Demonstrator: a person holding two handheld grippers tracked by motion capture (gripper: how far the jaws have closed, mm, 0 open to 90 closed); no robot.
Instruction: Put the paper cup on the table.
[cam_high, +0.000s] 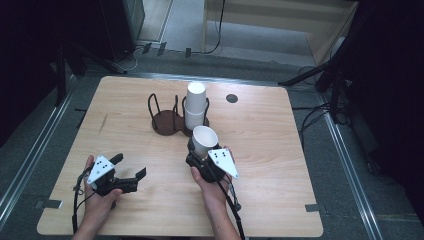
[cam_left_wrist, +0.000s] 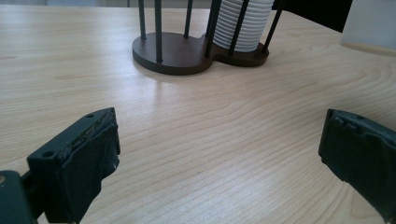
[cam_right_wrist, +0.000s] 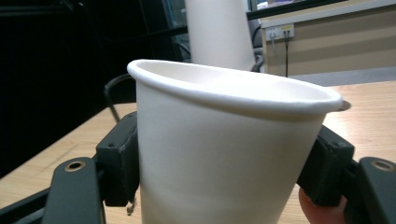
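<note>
Right claw (cam_right_wrist: 224, 177) pinches the paper cup (cam_right_wrist: 224, 154) by its side walls; light and thin, it crushes easily, so grip gently low down. Left claw (cam_high: 131, 176) is spread above the bench (cam_high: 270, 165).

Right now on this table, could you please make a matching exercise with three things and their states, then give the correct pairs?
Things:
1. left gripper
2. paper cup
3. cup stack

States:
A. stands mouth down in the dark holder
B. open, with nothing between the jaws
C. gripped upright by the right gripper

Pairs: 1-B, 2-C, 3-A
</note>
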